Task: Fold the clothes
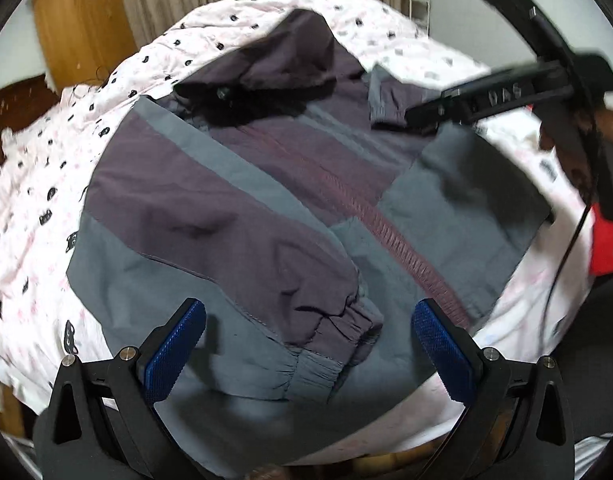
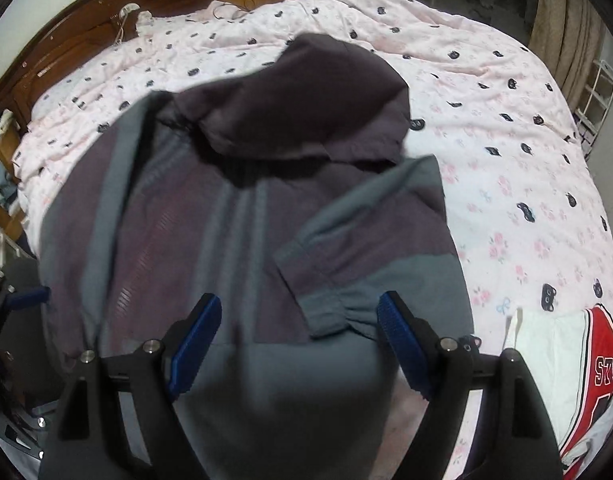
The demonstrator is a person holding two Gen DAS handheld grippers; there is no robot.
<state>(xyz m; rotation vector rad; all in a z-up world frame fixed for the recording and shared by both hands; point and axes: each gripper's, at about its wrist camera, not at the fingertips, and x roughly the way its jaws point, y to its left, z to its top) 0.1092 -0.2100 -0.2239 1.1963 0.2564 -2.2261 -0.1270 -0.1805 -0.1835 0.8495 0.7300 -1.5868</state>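
Observation:
A purple and grey hooded jacket (image 1: 266, 184) lies face up on the bed, its zip running down the middle and its hood (image 1: 290, 60) at the far end. Both sleeves are folded in over the body. My left gripper (image 1: 308, 316) hangs open just above the left sleeve's cuff (image 1: 338, 320), with nothing between its fingers. In the right wrist view the same jacket (image 2: 210, 232) fills the middle, and my right gripper (image 2: 300, 312) stands open over the right sleeve's grey cuff (image 2: 334, 312). The right gripper's body (image 1: 506, 96) also shows at the upper right of the left wrist view.
The bed carries a pink quilt (image 2: 506, 160) printed with cats and flowers. A red and white sports jersey (image 2: 578, 368) lies at the near right edge. A dark wooden headboard (image 2: 86, 20) stands at the far left, a white rack (image 2: 598, 96) at the right.

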